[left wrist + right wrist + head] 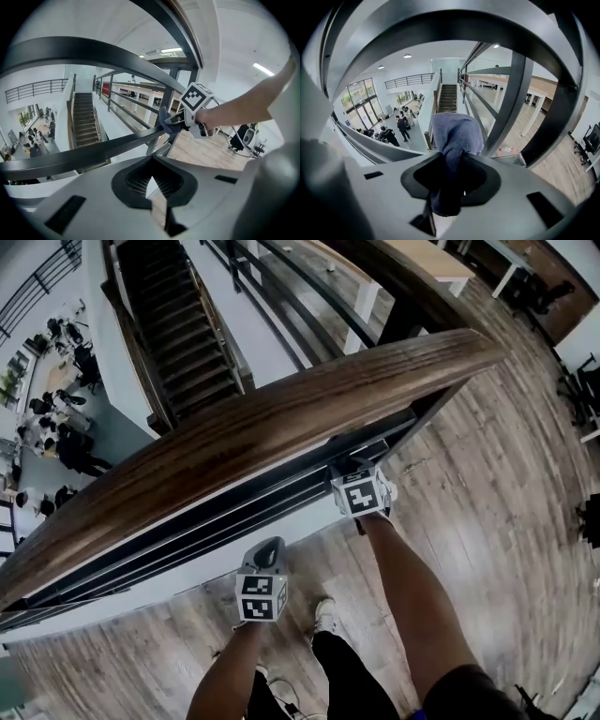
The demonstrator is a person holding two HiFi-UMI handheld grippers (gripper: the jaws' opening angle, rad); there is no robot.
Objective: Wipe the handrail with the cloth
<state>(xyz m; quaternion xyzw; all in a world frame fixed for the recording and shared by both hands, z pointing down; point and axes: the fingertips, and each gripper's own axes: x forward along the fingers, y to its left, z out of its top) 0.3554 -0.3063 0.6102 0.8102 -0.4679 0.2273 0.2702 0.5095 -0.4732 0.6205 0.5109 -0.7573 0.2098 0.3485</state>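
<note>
The broad brown wooden handrail (253,432) runs diagonally from lower left to upper right in the head view. My right gripper (354,474) reaches under it toward the dark metal bars and is shut on a blue-grey cloth (455,136). The cloth bulges out past the jaws, in front of a slanted bar (389,147). From the left gripper view, the cloth (165,120) touches a dark bar (93,152), with the right gripper (180,121) behind it. My left gripper (268,551) hangs lower and nearer to me, apart from the rail, jaws together with nothing in them.
Dark metal rails and a post (508,108) fill the space under the handrail. Beyond them are a staircase (178,343) and a lower hall with several people (52,437). A wood floor (487,512) lies on my side, my shoe (325,615) near the balustrade base.
</note>
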